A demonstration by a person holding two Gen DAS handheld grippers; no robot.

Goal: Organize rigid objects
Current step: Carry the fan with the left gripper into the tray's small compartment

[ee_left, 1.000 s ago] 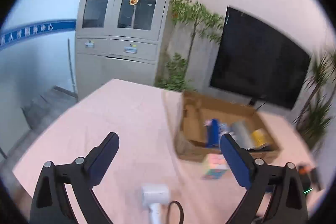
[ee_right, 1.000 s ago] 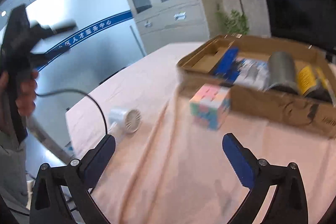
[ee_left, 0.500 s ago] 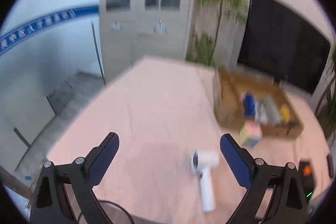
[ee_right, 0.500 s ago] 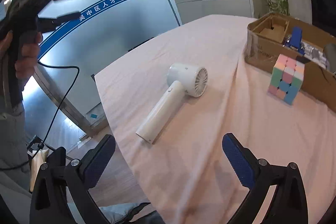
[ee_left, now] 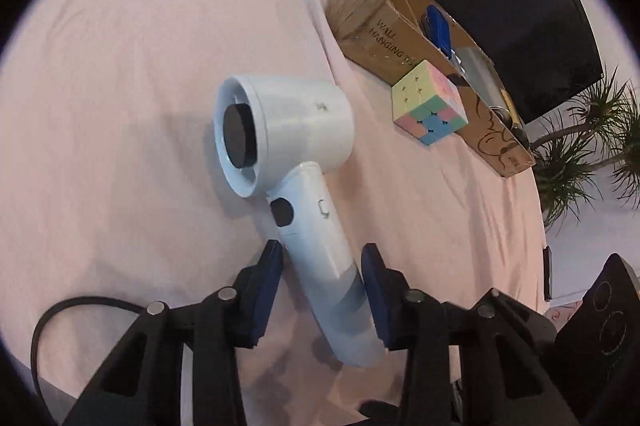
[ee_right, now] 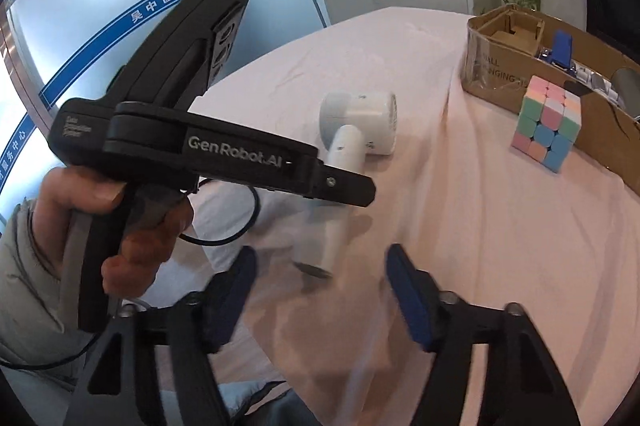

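One white hair dryer [ee_left: 288, 162] lay rigid, probably light and smooth, its handle between the closing left hand-held gripper [ee_left: 322, 290], while the right hand-held gripper [ee_right: 320, 290] stayed spread.

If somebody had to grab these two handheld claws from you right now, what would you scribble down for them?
Left gripper: jaws just closing around the white hair dryer handle on the pink tablecloth; whether the pads press yet is unclear.
Right gripper: jaws also just narrowing, nothing between them.
Cardboard box already holds several items.
Pastel puzzle cube sits just outside the box.
Left to do: dryer and cube still unsorted.
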